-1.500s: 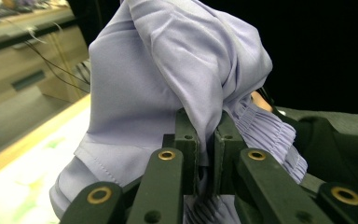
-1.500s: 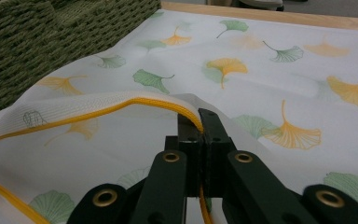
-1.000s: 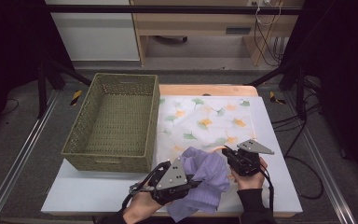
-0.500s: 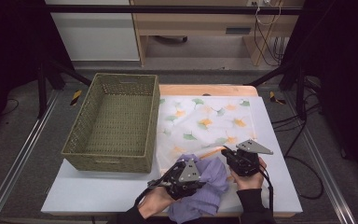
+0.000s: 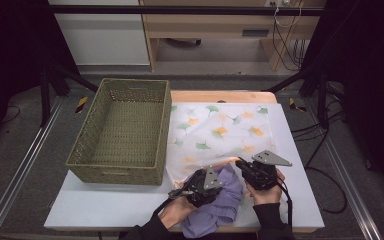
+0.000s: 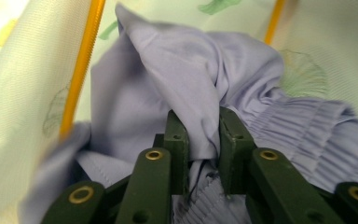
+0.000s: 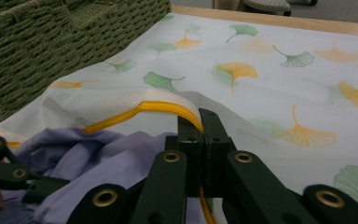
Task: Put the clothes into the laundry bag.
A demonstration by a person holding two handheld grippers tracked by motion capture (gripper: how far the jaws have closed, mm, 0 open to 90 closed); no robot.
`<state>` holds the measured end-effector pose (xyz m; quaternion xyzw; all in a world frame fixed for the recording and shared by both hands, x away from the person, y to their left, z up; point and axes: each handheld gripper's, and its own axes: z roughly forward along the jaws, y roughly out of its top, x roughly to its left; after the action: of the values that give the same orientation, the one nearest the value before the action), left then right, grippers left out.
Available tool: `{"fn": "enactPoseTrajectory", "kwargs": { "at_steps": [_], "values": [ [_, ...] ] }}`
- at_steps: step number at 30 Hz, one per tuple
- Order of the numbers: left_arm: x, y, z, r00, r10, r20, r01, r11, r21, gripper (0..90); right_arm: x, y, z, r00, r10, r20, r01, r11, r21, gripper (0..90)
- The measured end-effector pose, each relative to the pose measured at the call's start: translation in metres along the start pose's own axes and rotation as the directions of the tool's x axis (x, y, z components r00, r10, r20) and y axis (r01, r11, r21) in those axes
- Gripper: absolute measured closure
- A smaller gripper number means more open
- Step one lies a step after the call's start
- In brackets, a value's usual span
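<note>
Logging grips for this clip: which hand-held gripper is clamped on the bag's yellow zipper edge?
The right hand-held gripper: its jaws pinch the yellow zipper edge of the leaf-print bag. The left hand-held gripper has purple cloth between its jaws instead.

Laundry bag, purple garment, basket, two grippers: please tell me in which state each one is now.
Laundry bag: flat on the table, its yellow-zippered opening lifted at the near edge.
Purple garment: crumpled, partly inside the bag's opening, partly on the table.
Basket: upright, empty.
Left gripper: a fold of the garment between its jaws, which have just been opening.
Right gripper: shut on the bag's zipper edge, holding it up.
</note>
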<state>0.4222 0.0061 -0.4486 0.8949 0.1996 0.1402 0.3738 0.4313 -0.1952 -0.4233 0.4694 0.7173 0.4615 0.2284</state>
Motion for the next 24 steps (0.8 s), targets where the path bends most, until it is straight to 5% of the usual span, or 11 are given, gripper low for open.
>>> {"fn": "enactPoseTrajectory", "kwargs": {
  "at_steps": [6,9,12,18,24],
  "values": [
    [0.006,-0.006,0.015,0.9993,-0.036,-0.007,0.036,0.9992,-0.021,53.7,0.0,-0.001,0.0,1.0,-0.006,0.001,0.006,1.0,0.006,88.6],
    [0.01,-0.008,0.01,0.9968,-0.08,-0.003,0.079,0.9954,-0.055,45.6,-0.001,-0.002,0.0,1.0,-0.002,0.002,0.002,1.0,0.007,88.5],
    [0.01,-0.007,-0.004,0.9976,-0.067,-0.013,0.066,0.9956,-0.066,36.6,-0.001,-0.002,0.001,1.0,-0.001,0.005,0.001,1.0,0.008,88.5],
    [0.002,-0.011,-0.025,0.9994,-0.031,-0.013,0.031,0.9992,-0.026,28.9,-0.002,-0.002,-0.002,1.0,-0.001,0.007,0.001,1.0,0.004,88.5],
    [0.002,-0.034,-0.015,0.9933,-0.106,0.047,0.105,0.9942,0.023,31.7,0.0,-0.003,0.0,1.0,-0.007,0.006,0.007,1.0,0.015,88.5]
  ]
}}
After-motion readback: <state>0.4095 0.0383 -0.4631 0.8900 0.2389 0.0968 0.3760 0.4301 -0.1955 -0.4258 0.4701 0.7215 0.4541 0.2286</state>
